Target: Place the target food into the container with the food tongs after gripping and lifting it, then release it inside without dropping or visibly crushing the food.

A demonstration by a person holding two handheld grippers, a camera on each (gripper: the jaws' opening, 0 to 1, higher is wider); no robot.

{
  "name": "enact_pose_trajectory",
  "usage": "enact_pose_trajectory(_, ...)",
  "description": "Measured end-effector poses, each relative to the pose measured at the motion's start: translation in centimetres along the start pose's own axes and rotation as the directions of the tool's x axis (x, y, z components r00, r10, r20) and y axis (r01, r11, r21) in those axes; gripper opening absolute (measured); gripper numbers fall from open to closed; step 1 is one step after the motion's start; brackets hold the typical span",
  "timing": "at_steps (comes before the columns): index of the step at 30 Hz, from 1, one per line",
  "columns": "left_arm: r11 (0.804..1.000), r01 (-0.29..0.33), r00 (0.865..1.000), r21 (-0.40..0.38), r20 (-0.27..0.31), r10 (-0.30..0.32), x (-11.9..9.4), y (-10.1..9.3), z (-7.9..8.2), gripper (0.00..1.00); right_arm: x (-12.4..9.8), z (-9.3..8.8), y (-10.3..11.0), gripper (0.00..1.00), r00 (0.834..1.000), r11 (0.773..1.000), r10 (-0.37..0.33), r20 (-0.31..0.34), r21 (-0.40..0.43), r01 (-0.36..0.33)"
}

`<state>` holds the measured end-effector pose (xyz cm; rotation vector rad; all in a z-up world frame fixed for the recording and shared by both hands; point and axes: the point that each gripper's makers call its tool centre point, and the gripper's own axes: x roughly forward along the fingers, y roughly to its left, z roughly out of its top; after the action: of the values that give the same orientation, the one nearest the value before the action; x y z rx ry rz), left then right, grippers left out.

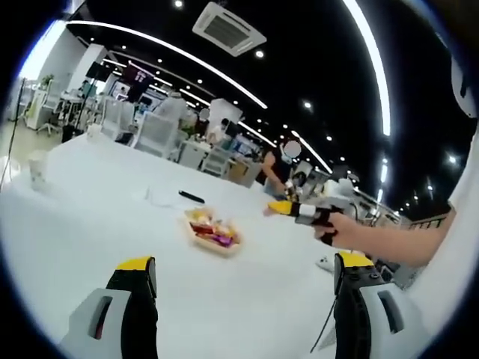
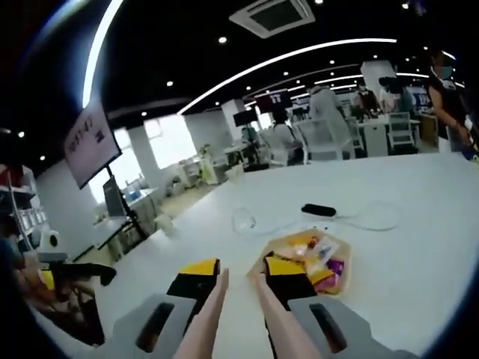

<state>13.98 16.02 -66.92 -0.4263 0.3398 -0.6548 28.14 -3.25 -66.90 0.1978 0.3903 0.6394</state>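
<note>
A tray (image 1: 213, 230) of food sits on the counter (image 1: 90, 217), ahead of the left gripper (image 1: 243, 288). A remote (image 1: 191, 197) lies behind the tray, a cable (image 2: 254, 222) beside it. The right gripper (image 2: 238, 288), holding tongs (image 2: 247, 321), hangs just before the tray.

Room bright overall, ceiling dark. Light from long LED strips (image 1: 374, 67) + small downlights overhead; windows (image 2: 168, 138) at far wall blown out. White counter (image 1: 90, 217) glares, near washed out, shadows faint. Strong fisheye bend at edges, strips curve. Both views soft, low-res; far desks + people blurry, nearer stuff only slightly sharper.
</note>
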Motion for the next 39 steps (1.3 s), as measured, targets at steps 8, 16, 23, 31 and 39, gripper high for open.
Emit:
enact_pose_trajectory(8, 1.000, 0.027, 0.999, 0.000, -0.017, -0.027, 0.3, -0.5, -0.2, 0.99, -0.9, -0.4, 0.6, 0.26, 1.000, 1.000, 0.009, 0.016, 0.024, -0.009)
enact_pose_trajectory(16, 0.999, 0.040, 0.999, -0.015, -0.007, -0.040, 0.4, -0.6, 0.0, 0.99, -1.7, -0.1, 1.9, 0.26, 0.999, 0.999, 0.043, 0.026, 0.015, -0.043)
enact_pose_trajectory(23, 0.998, 0.050, 0.999, -0.026, -0.010, -0.050, 0.6, -0.8, -0.2, 0.99, -2.0, 0.1, 2.7, 0.26, 0.998, 0.998, 0.064, 0.026, -0.004, -0.064)
enact_pose_trajectory(31, 0.998, 0.057, 0.998, -0.036, -0.013, -0.057, 0.6, -0.7, -0.4, 0.99, -2.2, 0.0, 3.6, 0.26, 0.996, 0.996, 0.089, 0.018, -0.016, -0.089)
enact_pose_trajectory(39, 0.997, 0.058, 0.998, -0.052, -0.014, -0.059, 0.7, -0.5, -0.4, 0.99, -2.2, -0.1, 4.5, 0.27, 0.993, 0.992, 0.118, 0.009, -0.043, -0.117)
